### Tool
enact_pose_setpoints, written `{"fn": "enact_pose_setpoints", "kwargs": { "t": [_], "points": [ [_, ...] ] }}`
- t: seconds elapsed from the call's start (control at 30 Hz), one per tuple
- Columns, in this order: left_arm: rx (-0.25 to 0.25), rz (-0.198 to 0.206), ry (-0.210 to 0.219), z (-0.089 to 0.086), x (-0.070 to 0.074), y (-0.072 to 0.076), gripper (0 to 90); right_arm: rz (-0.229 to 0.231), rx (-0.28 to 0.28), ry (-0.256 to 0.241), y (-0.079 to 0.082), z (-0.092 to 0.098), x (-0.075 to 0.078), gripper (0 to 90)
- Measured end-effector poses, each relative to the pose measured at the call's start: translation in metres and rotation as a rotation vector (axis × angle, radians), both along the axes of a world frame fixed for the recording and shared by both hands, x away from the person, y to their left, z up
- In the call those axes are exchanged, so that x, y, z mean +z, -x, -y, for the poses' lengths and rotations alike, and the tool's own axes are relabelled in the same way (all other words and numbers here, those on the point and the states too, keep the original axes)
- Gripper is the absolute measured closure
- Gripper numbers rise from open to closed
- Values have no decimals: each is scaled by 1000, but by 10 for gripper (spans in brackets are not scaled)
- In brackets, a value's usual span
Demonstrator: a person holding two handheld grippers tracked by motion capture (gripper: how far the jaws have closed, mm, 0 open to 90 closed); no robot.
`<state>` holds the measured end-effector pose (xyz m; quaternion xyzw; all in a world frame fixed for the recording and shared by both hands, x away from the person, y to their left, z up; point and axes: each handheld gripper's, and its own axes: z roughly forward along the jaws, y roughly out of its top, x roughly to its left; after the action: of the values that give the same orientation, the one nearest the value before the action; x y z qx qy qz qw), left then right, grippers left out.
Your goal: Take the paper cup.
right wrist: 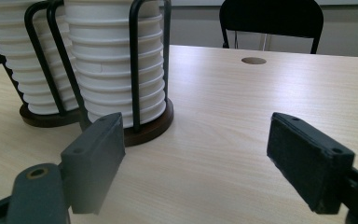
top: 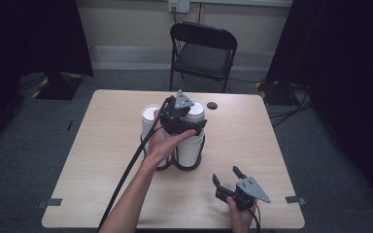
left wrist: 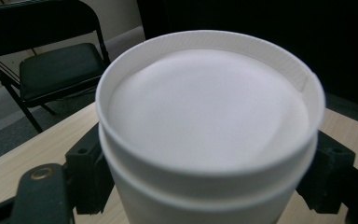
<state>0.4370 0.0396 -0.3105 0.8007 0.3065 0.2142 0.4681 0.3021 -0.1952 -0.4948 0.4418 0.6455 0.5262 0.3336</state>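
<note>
Gripping the top cup [left wrist: 209, 116] of the right stack [top: 190, 141], my left gripper [top: 184, 121] is closed on it near the table's [top: 102, 160] middle. I judge that squeezing too hard could crush it, or lift several nested cups. Rack wires [right wrist: 135, 60] hem it in. My right gripper [top: 227, 178] idles, jaws apart, by the near edge.

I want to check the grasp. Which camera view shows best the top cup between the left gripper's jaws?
The left gripper view: the top cup is close, with a jaw at each side. The high view shows the left gripper at the stack, the hand hiding contact. The right gripper view shows the stacks' lower cups in the rack.
</note>
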Motion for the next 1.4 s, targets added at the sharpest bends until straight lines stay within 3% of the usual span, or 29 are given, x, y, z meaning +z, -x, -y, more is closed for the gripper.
{"fn": "enact_pose_setpoints", "kwargs": {
  "t": [0.2,0.5,0.63,1.07,1.13,1.27,1.4],
  "points": [
    [-2,0,-3,1,-1,0,203,1,-1,0,0,0,0,184],
    [11,29,30,-1,3,3,204,3,-3,0,0,0,0,184],
    [8,30,52,-4,4,3,205,3,-4,1,0,0,0,184],
    [12,101,131,-12,13,13,206,2,5,1,0,0,0,184],
    [14,130,155,-15,15,15,207,1,3,2,0,0,0,184],
    [9,133,191,-21,18,16,206,-2,8,6,0,-1,0,184],
    [7,138,201,-23,19,16,206,-3,7,7,0,-1,0,184]
  ]
}}
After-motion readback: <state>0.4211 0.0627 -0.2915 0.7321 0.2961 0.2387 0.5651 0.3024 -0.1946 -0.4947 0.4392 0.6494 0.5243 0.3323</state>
